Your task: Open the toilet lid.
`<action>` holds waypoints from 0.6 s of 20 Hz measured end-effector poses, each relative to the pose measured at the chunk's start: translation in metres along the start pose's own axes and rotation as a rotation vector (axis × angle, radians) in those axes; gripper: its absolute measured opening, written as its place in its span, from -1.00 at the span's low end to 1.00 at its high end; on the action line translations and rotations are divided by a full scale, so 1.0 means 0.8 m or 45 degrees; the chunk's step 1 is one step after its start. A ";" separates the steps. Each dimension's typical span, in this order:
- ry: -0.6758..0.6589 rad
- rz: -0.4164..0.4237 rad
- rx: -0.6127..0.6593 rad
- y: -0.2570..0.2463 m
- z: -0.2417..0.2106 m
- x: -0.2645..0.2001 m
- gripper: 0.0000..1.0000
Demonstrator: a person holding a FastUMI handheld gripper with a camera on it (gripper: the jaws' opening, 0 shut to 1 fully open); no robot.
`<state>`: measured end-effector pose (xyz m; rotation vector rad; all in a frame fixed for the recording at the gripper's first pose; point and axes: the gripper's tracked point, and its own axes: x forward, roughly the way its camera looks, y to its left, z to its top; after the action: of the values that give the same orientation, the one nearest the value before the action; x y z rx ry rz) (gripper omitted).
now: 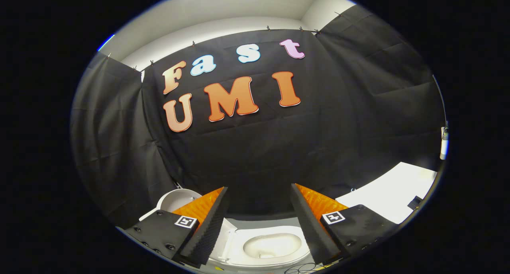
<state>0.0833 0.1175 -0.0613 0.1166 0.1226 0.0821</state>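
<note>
The gripper (259, 210) is looking out over a small white toilet (263, 246), which is sitting low between the two fingers at about six o'clock from the point midway between the tips. The bowl (273, 245) is showing as an open oval with its rim exposed, so the lid (177, 200) appears to be lying already swung up and away: a rounded white piece is showing at about nine o'clock from the tips, just beyond the left finger (207, 222) and partly hidden behind it. Whether that piece is the lid alone or lid and seat together is hard to tell. The long axis of the bowl is running roughly from three to nine o'clock across the gap between the fingers. The fingers are standing wide apart, with the whole bowl showing in the gap, and they are gripping nothing and touching nothing; the right finger (308, 222) is hanging clear of the rim. A white tabletop (390, 194) is lying off at about three o'clock, beyond the right finger. Judging from the uncovered bowl, the opening seems to be done or nearly so, and any remaining move would be turning toward nine o'clock, where the lid is resting.
</note>
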 end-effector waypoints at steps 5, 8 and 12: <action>-0.010 -0.005 0.017 -0.010 0.005 -0.005 0.96; -0.012 -0.004 0.027 -0.009 0.007 -0.005 0.96; -0.016 -0.010 -0.002 -0.013 0.007 -0.005 0.97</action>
<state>0.0804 0.1061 -0.0562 0.1154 0.1108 0.0733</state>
